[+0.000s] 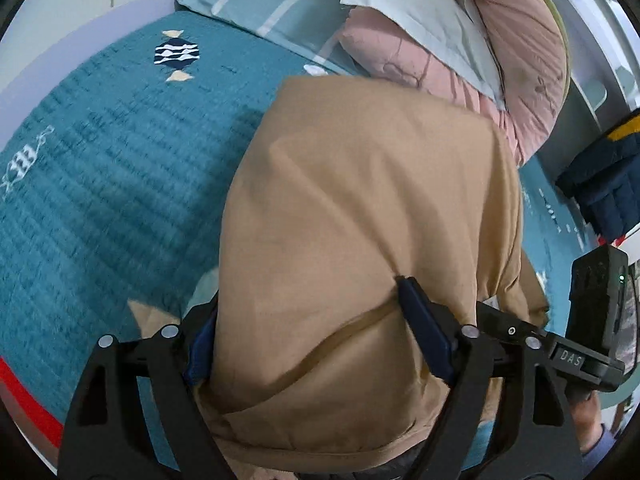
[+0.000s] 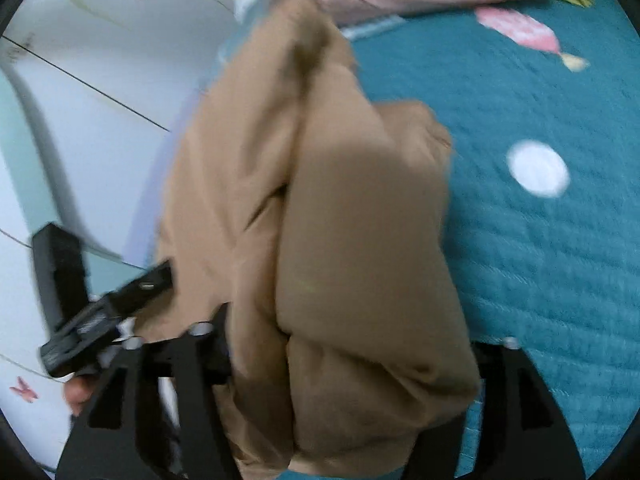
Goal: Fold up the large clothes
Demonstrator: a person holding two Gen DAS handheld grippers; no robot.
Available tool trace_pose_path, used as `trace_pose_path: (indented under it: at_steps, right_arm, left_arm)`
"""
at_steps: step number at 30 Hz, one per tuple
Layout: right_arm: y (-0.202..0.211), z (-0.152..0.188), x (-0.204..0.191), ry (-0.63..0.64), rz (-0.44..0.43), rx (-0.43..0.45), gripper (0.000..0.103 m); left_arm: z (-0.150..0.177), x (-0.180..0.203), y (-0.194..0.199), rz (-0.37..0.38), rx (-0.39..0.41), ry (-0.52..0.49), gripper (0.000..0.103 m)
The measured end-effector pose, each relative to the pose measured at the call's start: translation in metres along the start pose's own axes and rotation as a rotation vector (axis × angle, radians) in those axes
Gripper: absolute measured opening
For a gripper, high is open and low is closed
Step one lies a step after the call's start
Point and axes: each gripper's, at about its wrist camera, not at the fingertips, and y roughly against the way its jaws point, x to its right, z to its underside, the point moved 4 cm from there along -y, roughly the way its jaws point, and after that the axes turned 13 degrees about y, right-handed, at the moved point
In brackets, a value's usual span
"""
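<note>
A large tan garment (image 1: 360, 208) hangs bunched over a teal bedspread (image 1: 100, 184). My left gripper (image 1: 312, 332) is shut on a thick fold of it, blue pads (image 1: 424, 332) pressing the cloth from both sides. In the right wrist view the same tan garment (image 2: 320, 208) fills the middle in heavy folds. My right gripper (image 2: 352, 360) is shut on it; the cloth covers the fingertips. The other gripper's body (image 2: 92, 320) shows at the left of that view, and the right one (image 1: 592, 320) at the right of the left wrist view.
A pink quilt (image 1: 520, 60) and a striped light-blue pillow (image 1: 272, 4) lie piled at the head of the bed. Dark navy clothing (image 1: 604, 176) hangs at the right. A white wall (image 2: 80, 80) with butterfly stickers stands beside the bed.
</note>
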Motion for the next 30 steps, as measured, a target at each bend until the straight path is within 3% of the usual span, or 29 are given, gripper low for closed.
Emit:
trace_pose_path:
  at_steps: [1,7,14,17,20,27,30]
  right_arm:
    - [0.0,0.006,0.004,-0.014,0.007,-0.004,0.077]
    - [0.004,0.034,0.0,-0.06,-0.018,-0.009,0.079]
    - [0.032,0.048,0.007,-0.057,0.062,0.029,0.08]
    - [0.055,0.057,0.012,-0.011,0.148,0.002,0.081]
    - [0.074,0.074,0.014,-0.008,0.149,-0.024,0.081]
    - [0.177,0.119,-0.038,0.168,0.201,0.076,0.081]
    - [0.214,0.121,-0.068,0.239,0.255,0.12,0.085]
  left_arm:
    - [0.007,0.0,0.002,-0.008,0.005,-0.011,0.085]
    - [0.03,-0.005,0.022,-0.087,0.039,-0.059,0.086]
    - [0.049,0.002,0.064,-0.202,0.111,-0.108,0.087]
    - [0.069,0.008,0.089,-0.202,0.134,-0.103,0.089]
    - [0.092,0.017,0.106,-0.187,0.129,-0.1,0.089]
    - [0.154,0.058,0.173,-0.154,0.167,-0.1,0.093]
    - [0.178,0.081,0.208,-0.129,0.217,-0.106,0.094]
